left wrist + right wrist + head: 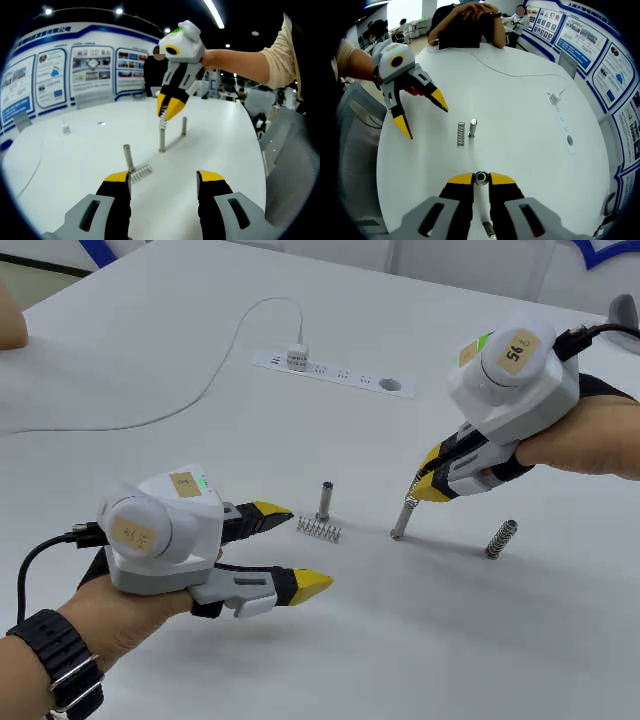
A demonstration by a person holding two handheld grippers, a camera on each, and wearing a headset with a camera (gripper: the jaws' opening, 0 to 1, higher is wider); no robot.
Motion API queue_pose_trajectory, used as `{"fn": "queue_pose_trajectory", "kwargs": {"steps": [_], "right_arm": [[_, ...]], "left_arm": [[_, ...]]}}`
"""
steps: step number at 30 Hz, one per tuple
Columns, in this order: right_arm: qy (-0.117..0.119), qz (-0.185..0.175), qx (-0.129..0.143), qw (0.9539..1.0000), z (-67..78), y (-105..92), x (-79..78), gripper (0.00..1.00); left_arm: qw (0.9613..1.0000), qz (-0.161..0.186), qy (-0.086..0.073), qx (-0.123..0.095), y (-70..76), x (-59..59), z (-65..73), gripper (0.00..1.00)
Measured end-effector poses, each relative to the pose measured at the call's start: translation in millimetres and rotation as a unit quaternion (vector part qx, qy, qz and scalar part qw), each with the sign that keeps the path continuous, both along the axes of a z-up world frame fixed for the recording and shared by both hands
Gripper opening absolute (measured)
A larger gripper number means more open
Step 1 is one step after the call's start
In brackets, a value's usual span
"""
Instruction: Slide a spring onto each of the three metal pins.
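Note:
My right gripper (424, 487) is shut on a spring (162, 119), holding it at the top of a metal pin (401, 522) that stands on the white table. In the right gripper view the jaws (481, 179) close around the round metal end. A second bare pin (325, 500) stands upright to its left, and a loose spring (319, 529) lies flat on the table at its foot. A third pin (500, 538) on the right has a spring around it. My left gripper (292, 548) hovers open and holds nothing, just short of the loose spring.
A white power strip (330, 370) with a plug and a long cable (210, 380) lies at the back of the table. A person sits at the table's far end (470, 20). Poster boards line the wall (75, 65).

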State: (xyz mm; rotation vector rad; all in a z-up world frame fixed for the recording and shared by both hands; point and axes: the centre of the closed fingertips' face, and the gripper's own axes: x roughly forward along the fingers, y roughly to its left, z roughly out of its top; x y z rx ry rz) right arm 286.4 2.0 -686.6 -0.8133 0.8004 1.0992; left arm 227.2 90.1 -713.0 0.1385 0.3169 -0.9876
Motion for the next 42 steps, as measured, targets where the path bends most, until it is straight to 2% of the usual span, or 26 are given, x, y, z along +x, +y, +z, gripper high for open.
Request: {"fn": "queue_pose_trajectory", "kwargs": {"steps": [18, 24, 42], "right_arm": [[0.030, -0.017, -0.006, 0.9994, -28.9, 2.5, 2.1, 0.12], [0.031, -0.018, -0.014, 0.9993, -40.5, 3.2, 1.3, 0.12], [0.039, -0.033, -0.017, 0.9985, -57.5, 1.1, 4.6, 0.13]], "left_arm": [[1.0000, -0.002, 0.001, -0.002, 0.0, 1.4, -0.1, 0.53], [1.0000, -0.001, 0.003, -0.001, 0.7, 1.6, -1.1, 0.53], [1.0000, 0.004, 0.003, -0.004, 0.6, 2.9, -0.9, 0.53]]}}
